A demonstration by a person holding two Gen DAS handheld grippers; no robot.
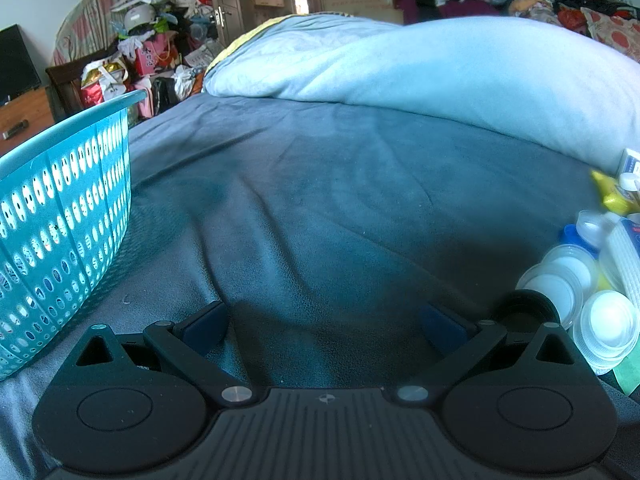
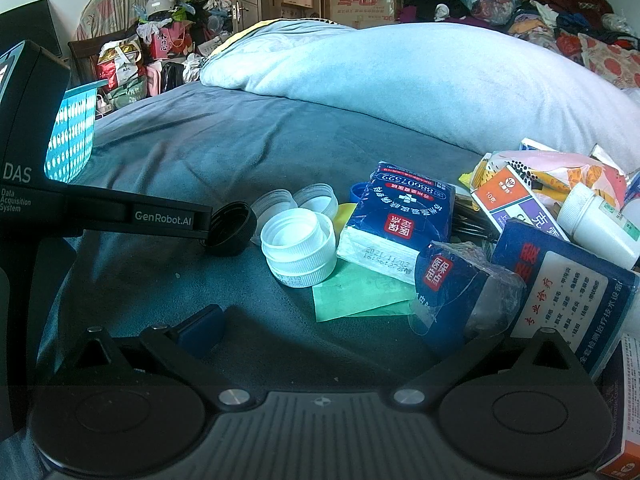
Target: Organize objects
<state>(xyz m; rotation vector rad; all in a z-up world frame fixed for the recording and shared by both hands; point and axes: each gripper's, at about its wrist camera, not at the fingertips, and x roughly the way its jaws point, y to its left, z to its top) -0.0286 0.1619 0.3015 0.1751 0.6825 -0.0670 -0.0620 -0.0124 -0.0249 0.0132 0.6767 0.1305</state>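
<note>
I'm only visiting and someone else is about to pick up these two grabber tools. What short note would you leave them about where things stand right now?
Left gripper: open, empty, low over the bed sheet.
Right gripper: open, empty, facing the pile.
Blue basket: on the bed to the left; its contents cannot be seen.
Pile on the right: black cap, white caps, medicine boxes, white bottle.
Done: nothing visible.
Left: the whole pile, probably into the basket.

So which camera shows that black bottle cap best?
The right wrist view: the black bottle cap sits in the open beside the left gripper's finger. The left wrist view catches only its dark rim behind a jaw.
</note>
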